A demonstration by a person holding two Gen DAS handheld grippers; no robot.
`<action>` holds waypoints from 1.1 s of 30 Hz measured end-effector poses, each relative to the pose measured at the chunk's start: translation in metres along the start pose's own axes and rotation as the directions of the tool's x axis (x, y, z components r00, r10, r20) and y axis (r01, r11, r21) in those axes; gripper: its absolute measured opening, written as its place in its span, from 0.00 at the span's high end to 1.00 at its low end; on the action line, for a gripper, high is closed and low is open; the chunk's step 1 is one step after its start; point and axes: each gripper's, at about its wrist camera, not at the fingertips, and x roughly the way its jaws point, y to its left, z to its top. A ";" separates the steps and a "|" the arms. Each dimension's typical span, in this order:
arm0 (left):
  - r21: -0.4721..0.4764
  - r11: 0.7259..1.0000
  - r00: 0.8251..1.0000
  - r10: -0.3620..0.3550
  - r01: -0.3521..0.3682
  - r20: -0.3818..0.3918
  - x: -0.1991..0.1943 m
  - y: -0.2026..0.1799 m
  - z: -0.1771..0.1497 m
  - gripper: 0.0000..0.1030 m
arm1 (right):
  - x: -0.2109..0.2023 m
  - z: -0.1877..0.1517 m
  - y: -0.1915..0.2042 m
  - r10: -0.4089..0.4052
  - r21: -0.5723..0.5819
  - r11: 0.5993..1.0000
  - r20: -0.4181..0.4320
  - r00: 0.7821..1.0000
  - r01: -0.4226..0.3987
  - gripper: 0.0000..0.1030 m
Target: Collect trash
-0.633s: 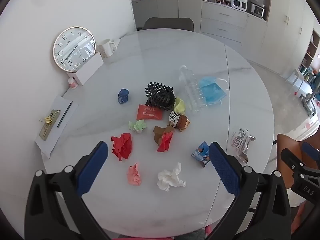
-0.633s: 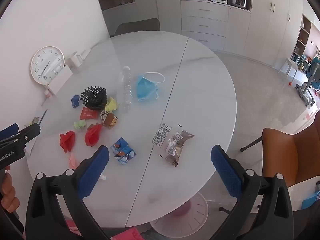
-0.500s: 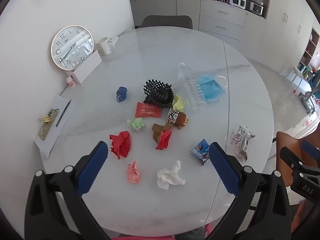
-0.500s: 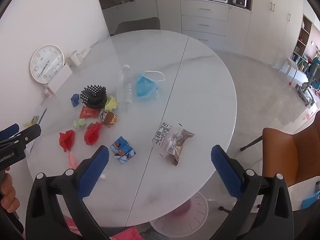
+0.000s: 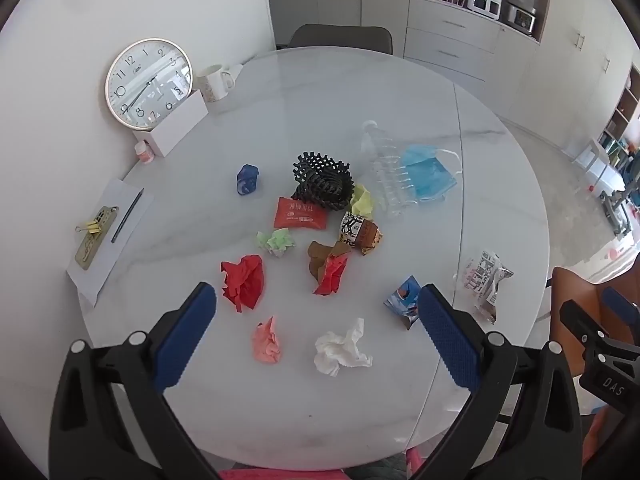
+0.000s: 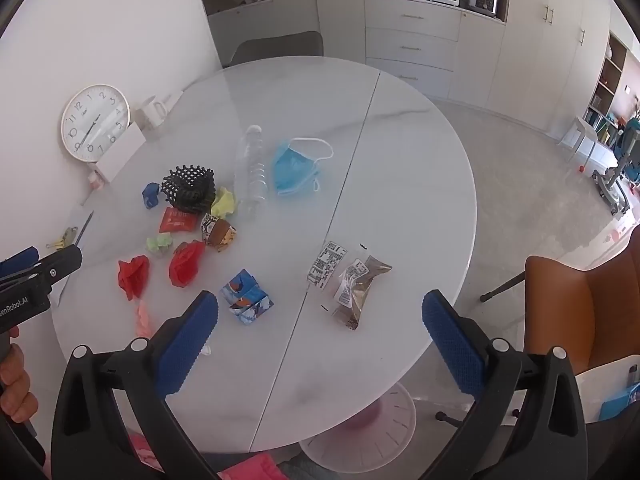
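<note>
The round white worktop point(image 5: 320, 92) is cut off at its near edge by both tools. The clear bottle point(image 5: 382, 172) is hard to see against the marble. Compared with a moment before, almost nothing differs; the view only shifts slightly. The left gripper point(image 5: 316, 334) and right gripper point(image 6: 320, 332) hover above, fingers point(image 5: 186, 338) spread wide, holding nothing. The trash lies scattered: red paper point(image 5: 244, 280), white tissue point(image 5: 340, 350).

On the table point(image 5: 400, 120) in front of you, the basket point(image 5: 323, 181) sits mid-table with crumpled papers scattered before it. Right of it lie the bottle point(image 5: 382, 176) and the mask point(image 5: 428, 178) (touching each other). At your far left, the clock point(image 5: 149, 82) leans behind a box point(image 5: 176, 124), a mug point(image 5: 212, 82) beside it.
</note>
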 end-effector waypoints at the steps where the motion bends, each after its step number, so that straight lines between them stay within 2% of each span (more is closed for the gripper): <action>1: -0.002 1.000 1.000 -0.001 0.001 0.000 0.000 0.000 0.000 0.06 | 0.000 0.000 0.000 0.000 0.000 1.000 0.000 1.000 0.000 0.02; 33: -0.019 1.000 1.000 -0.001 0.001 -0.019 0.003 0.007 -0.001 0.06 | 0.004 -0.004 0.001 0.000 -0.008 1.000 -0.018 1.000 0.000 0.02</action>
